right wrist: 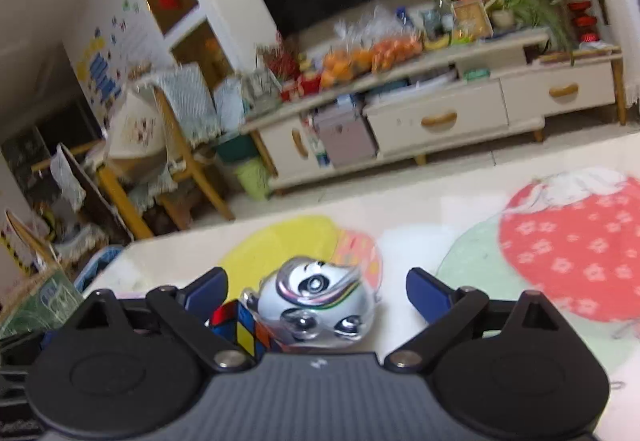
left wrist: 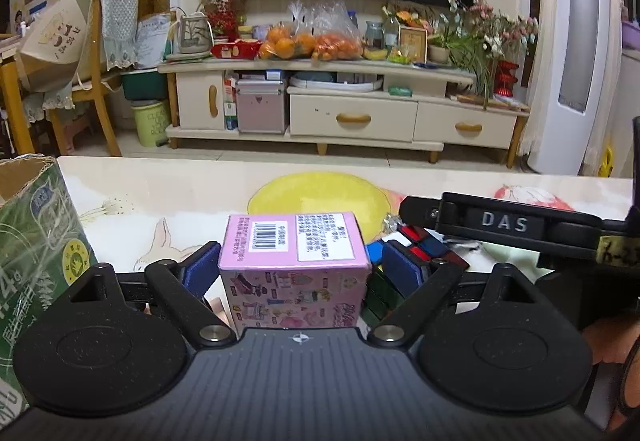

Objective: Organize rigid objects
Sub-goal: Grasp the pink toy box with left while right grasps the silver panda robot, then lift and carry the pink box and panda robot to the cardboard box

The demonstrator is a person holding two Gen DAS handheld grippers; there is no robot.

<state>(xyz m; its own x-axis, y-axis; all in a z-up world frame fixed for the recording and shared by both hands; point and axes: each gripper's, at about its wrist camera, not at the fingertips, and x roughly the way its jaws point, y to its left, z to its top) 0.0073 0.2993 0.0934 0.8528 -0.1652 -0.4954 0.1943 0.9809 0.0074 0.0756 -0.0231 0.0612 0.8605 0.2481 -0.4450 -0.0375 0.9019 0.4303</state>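
A pink box point(left wrist: 294, 265) with a barcode label stands on the table between the fingers of my left gripper point(left wrist: 296, 269). The blue pads point(left wrist: 200, 269) flank the box closely, and a thin gap shows on its right side. A colour cube point(left wrist: 416, 253) lies just right of the box. My right gripper point(right wrist: 316, 291) is open, its jaws wide apart around a shiny silver toy head point(right wrist: 316, 301) that neither pad point(right wrist: 426, 293) touches. The colour cube point(right wrist: 240, 325) rests against the toy's left side. One finger of the right gripper point(left wrist: 500, 225) reaches in over the cube.
A tall green carton point(left wrist: 36, 261) stands at the table's left edge. The table cover point(right wrist: 440, 209) has a yellow disc point(left wrist: 320, 193) and a red flowered patch point(right wrist: 572, 241). A hand point(left wrist: 616, 341) shows at the lower right. A TV stand point(left wrist: 352, 117) and a chair point(left wrist: 92, 81) stand beyond the table.
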